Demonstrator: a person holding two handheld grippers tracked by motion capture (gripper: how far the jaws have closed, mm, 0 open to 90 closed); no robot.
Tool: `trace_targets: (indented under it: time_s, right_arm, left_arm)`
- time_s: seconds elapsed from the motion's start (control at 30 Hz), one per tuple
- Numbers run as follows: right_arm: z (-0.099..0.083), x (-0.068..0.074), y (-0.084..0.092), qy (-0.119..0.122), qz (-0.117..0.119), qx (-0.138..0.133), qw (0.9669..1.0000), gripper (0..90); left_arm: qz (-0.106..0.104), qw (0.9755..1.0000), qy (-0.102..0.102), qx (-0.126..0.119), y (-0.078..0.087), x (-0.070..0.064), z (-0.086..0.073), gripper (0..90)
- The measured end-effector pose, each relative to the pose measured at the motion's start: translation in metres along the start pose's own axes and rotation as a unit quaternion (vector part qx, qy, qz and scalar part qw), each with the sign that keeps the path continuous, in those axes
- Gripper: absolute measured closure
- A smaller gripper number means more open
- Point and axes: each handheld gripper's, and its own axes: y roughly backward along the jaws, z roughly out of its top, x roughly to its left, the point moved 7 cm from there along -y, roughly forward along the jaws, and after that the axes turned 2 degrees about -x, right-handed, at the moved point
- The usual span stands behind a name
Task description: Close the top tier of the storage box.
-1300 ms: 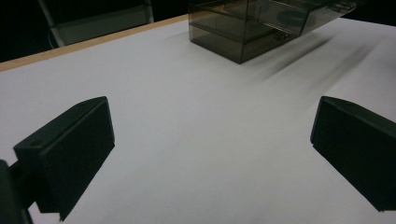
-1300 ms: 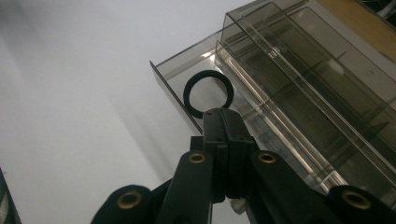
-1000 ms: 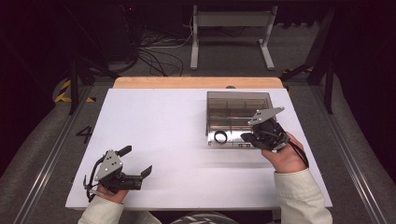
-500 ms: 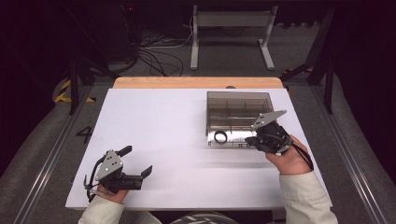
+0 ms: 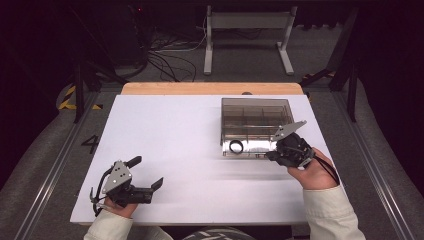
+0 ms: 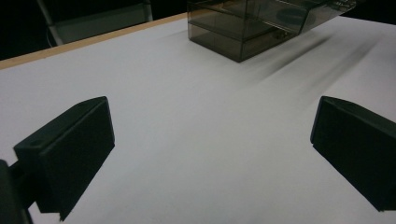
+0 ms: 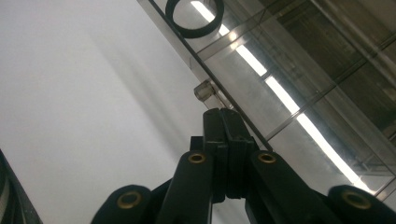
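At the clear box's [image 5: 256, 126] front edge, the right tool [image 7: 223, 122] is pressed together, nosing its little latch [image 7: 204, 91] to open it. The left tool [image 6: 210, 154] waits spread wide over the tabletop [image 5: 170, 140].

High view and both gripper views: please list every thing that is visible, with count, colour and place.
organizer box: 1, clear smoky grey, divided, right half of table
ring: 1, black, in box's near-left compartment
latch tab: 1, clear, on box's near edge, just ahead of right gripper's tips
table: 1, white top, wooden far edge
metal stand: 1, grey, floor behind table
left gripper: 1, black, open, near-left of table
right gripper: 1, black, shut, at box's near edge
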Motion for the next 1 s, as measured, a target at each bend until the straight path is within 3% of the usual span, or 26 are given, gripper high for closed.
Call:
trace_targets:
  time_s: [0.63, 1.0]
  right_arm:
    - [-0.013, -0.005, -0.012, -0.012, 0.008, 0.054, 0.9985, 90.0]
    - [-0.016, -0.008, -0.02, -0.015, 0.005, 0.064, 0.9978, 90.0]
  left_arm:
    - [-0.001, 1.0, -0.001, 0.001, 0.0, 0.0, 0.0, 0.4]
    - [-0.003, 1.0, 0.0, 0.001, 0.0, -0.001, 0.0, 0.5]
